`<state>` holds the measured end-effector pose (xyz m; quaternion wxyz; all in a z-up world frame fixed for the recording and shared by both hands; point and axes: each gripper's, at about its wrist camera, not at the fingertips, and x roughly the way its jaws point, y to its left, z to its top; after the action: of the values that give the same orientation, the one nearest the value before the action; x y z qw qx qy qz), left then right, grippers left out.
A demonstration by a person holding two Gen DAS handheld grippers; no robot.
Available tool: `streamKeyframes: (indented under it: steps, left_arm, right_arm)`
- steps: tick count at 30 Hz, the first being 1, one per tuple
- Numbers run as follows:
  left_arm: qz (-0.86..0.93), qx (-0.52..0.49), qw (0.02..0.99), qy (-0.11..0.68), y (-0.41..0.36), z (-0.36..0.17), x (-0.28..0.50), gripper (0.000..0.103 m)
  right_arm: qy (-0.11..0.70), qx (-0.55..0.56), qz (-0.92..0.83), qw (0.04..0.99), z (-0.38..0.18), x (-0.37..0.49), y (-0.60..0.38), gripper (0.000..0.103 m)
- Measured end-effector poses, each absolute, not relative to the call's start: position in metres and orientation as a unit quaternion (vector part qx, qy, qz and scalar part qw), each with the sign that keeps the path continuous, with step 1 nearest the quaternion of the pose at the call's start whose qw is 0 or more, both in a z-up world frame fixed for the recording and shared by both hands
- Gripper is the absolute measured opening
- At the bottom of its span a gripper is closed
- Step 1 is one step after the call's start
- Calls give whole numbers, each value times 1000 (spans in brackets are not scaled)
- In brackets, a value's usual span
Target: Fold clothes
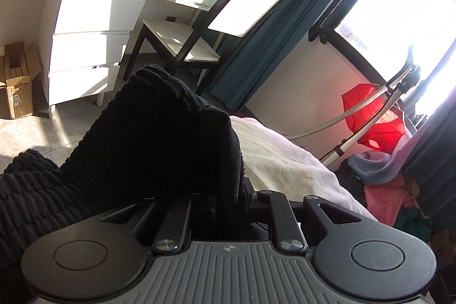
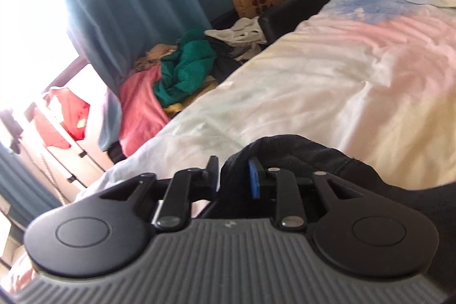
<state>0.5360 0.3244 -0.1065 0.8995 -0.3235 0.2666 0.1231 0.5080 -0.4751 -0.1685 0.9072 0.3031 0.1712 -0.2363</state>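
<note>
A black knit garment [image 1: 148, 138] lies bunched over the near edge of the bed [image 2: 327, 81], draped across both tools: the left hand-held gripper [image 1: 219, 198] is narrowly parted with cloth between its jaws, the right hand-held gripper [image 2: 235, 178] parted wider around a fold. Whether either pad presses the cloth cannot be told. Soft, thick and floppy, it probably handles best pinched at 2 hem corners.

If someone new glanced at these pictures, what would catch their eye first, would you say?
Probably the black garment bunched close before both cameras, lying between the left tongs and the right tongs. Next, the red cloth glowing on a rack at the sunlit window, and the pastel bedspread.
</note>
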Motion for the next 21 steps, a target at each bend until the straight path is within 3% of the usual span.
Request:
streamKeyframes:
  steps: [1, 2, 3, 7, 9, 12, 16, 21]
  left_arm:
    - [117, -325, 900, 266, 326, -103, 529, 41]
    - [112, -327, 900, 266, 326, -99, 522, 49]
    - [104, -326, 903, 260, 328, -93, 506, 58]
    - [77, -331, 907, 248, 333, -75, 440, 81]
    - [70, -348, 901, 250, 336, -72, 403, 81]
    - [63, -403, 877, 254, 343, -82, 350, 87]
    - [48, -474, 834, 277, 354, -110, 291, 89]
    - [62, -571, 777, 256, 366, -159, 288, 87]
  right_arm:
    - [161, 303, -229, 911, -165, 496, -476, 52]
    - [150, 307, -228, 912, -160, 482, -478, 64]
    - [140, 316, -225, 911, -156, 466, -480, 67]
    - [109, 371, -205, 899, -142, 399, -485, 67]
    - [102, 390, -194, 894, -141, 366, -482, 69]
    - [96, 448, -182, 870, -152, 318, -476, 88]
    - [131, 521, -160, 828, -183, 287, -466, 88]
    - [172, 581, -113, 787, -225, 297, -456, 88]
